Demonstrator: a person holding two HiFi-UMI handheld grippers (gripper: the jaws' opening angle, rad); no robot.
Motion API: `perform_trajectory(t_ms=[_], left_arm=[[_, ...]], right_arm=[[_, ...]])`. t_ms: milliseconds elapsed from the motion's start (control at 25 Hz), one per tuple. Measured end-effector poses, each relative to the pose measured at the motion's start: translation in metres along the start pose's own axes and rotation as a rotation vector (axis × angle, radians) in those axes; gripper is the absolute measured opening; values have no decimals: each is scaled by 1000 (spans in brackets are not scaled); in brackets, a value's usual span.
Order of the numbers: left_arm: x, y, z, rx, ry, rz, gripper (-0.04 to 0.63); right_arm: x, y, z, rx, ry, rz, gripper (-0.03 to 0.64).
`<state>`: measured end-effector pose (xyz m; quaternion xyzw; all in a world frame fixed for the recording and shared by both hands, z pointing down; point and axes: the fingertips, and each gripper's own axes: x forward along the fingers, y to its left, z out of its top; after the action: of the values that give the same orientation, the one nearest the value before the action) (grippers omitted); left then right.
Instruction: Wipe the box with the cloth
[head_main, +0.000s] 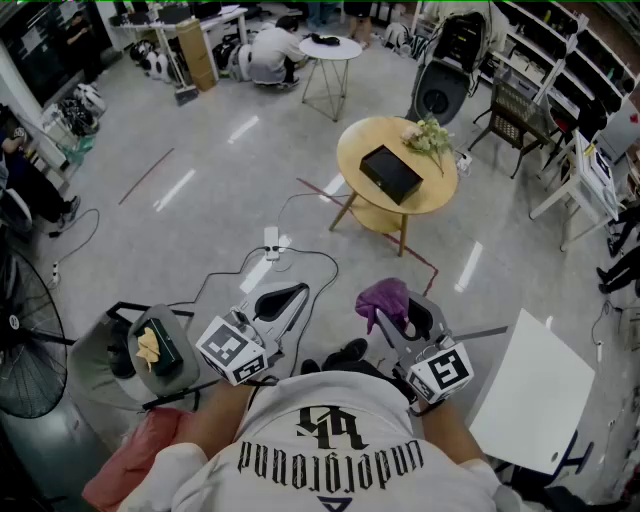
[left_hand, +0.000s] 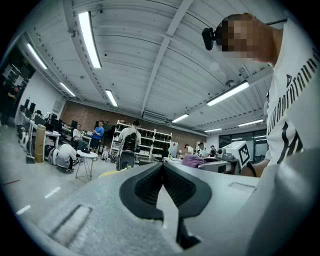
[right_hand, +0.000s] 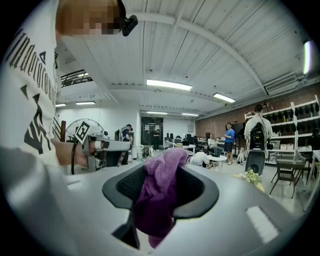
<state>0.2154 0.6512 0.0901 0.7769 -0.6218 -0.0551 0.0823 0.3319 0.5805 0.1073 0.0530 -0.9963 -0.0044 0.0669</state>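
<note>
Left gripper (head_main: 292, 297): jaws pressed together, nothing between them, held close to the person's torso. Right gripper (head_main: 400, 312) pinches the purple cloth (head_main: 384, 297), which is bunched between its jaws. Black box (head_main: 390, 172) lies on the round wooden table (head_main: 352, 150), beside flowers (head_main: 430, 135) and well apart from both grippers.

White T-shirt (head_main: 330, 445), lower centre: short sleeves, black gothic lettering, black emblem. Black head camera (left_hand: 209, 37). Grey left tool (head_main: 283, 300) and right tool (head_main: 400, 312), black ribbed pads (left_hand: 146, 187); each bears a white cube (head_main: 232, 350) with black square markers.
</note>
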Motion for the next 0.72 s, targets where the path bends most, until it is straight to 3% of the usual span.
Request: perform_trajectory(t_ms=[720], left_arm=[[14, 27, -3, -19, 12, 21, 2]], right_arm=[[27, -17, 2, 6, -2, 23, 175]])
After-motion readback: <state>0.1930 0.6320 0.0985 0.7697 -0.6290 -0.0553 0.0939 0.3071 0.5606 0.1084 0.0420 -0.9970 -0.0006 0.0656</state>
